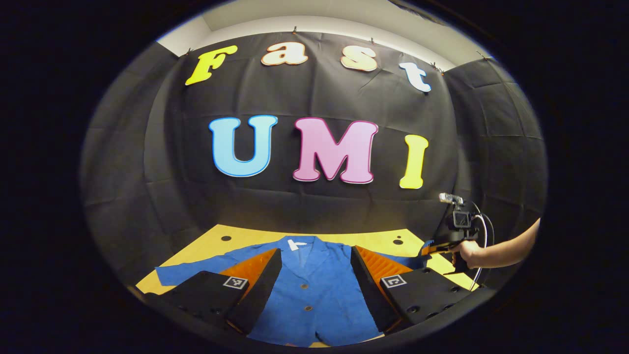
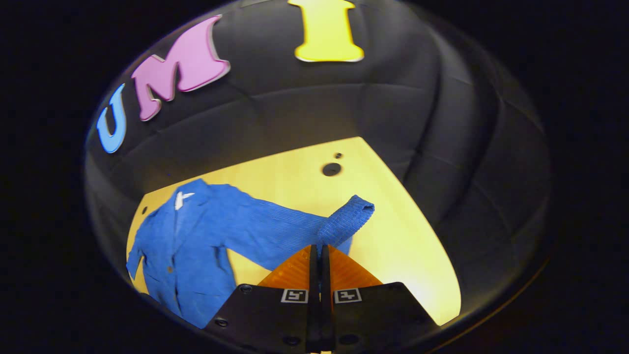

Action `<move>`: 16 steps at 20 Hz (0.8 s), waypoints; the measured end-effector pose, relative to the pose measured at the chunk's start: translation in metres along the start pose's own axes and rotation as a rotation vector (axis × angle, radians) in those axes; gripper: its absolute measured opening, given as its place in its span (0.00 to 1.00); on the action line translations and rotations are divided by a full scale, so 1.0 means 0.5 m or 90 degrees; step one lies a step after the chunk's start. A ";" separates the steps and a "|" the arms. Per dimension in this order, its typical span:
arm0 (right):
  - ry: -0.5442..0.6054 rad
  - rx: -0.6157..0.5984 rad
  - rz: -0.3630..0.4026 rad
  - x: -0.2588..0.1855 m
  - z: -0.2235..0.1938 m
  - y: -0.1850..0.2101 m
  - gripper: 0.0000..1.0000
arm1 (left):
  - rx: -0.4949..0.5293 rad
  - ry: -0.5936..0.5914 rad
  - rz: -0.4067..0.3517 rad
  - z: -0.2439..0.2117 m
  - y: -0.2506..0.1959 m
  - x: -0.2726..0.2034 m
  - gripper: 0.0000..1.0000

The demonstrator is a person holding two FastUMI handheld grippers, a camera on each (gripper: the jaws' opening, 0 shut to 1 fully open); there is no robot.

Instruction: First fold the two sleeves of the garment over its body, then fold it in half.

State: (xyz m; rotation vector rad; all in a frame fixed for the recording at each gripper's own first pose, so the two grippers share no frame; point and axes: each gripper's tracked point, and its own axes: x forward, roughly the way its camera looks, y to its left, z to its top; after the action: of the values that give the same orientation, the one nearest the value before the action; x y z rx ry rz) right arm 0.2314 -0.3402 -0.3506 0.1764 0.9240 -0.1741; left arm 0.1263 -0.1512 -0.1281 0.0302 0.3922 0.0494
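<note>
Garment [image 1: 314, 290] lies unfolded on the worktop [image 2: 393, 236]: your right tongs [image 2: 320, 253] pinch one sleeve [image 2: 344, 221], your left tongs [image 1: 314, 275] gape above the body; every fold remains.

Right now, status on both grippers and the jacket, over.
Left gripper open above the jacket body. Right gripper shut on the sleeve near its cuff, lifted. Both sleeves unfolded. Table otherwise unobstructed.

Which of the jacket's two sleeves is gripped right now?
The sleeve pinched near its cuff by the right gripper; the other sleeve lies flat, ungripped.
</note>
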 end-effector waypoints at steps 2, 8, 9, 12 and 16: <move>0.006 -0.025 0.050 0.009 0.013 0.119 0.05 | -0.005 -0.002 0.017 -0.005 0.048 -0.013 0.81; 0.027 -0.088 0.215 0.019 0.011 0.507 0.04 | -0.054 0.017 0.085 -0.054 0.214 -0.059 0.81; 0.033 -0.099 0.241 0.018 0.001 0.571 0.04 | -0.063 0.018 0.097 -0.059 0.241 -0.066 0.81; 0.053 -0.133 0.308 0.021 -0.026 0.721 0.05 | -0.087 0.024 0.135 -0.083 0.322 -0.083 0.81; 0.108 -0.151 0.376 0.030 -0.082 0.892 0.04 | -0.123 0.032 0.171 -0.112 0.415 -0.096 0.81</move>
State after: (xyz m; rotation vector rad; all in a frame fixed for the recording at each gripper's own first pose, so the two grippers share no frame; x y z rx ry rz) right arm 0.3085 0.1011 -0.3526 0.2392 1.0155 0.5020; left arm 0.0521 0.0545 -0.1532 -0.1101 0.4303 0.3532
